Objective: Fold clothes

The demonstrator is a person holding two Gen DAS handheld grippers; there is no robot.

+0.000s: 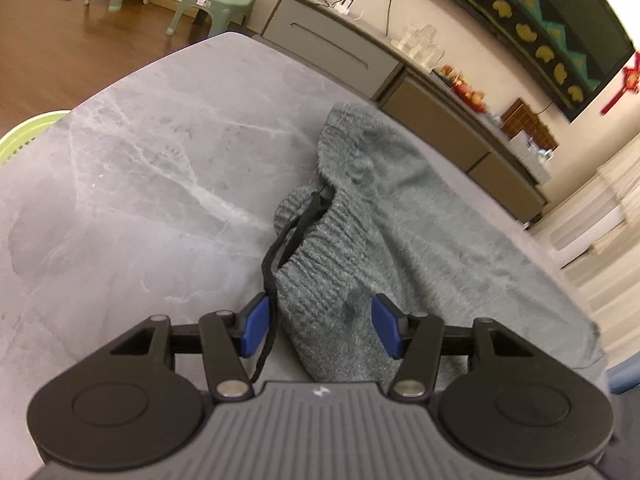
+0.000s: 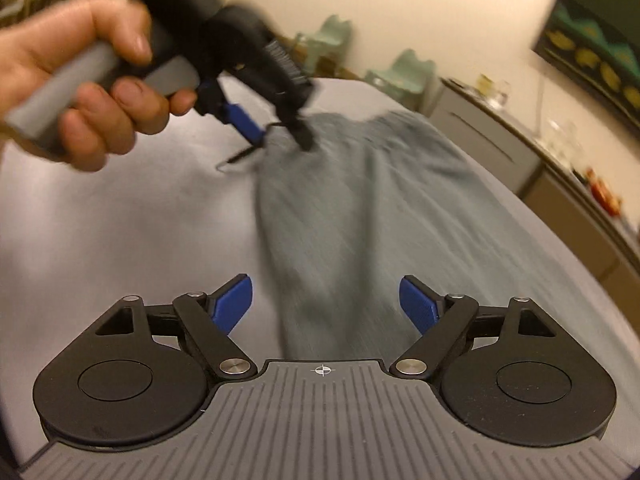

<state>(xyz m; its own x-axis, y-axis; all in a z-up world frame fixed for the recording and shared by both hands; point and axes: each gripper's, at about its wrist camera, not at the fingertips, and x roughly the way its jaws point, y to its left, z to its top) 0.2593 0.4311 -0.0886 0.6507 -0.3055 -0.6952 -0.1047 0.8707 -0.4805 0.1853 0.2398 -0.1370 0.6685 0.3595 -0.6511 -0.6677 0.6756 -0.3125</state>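
Fingers of the left gripper [image 1: 320, 330] are standing spread around the grey-green knit garment's [image 1: 400, 216] ribbed edge, lying mid-frame on the marble table [image 1: 160, 152]; the right gripper [image 2: 326, 306] is hovering spread above it.

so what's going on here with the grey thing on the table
A person is working on a grey-green knitted garment spread on a marble-patterned table, with a handheld gripper in each hand. The left gripper is open at the ribbed waistband, beside its black drawstring. The right gripper hangs open over the other end. Neither has hold of the cloth, and no fold has been made yet.
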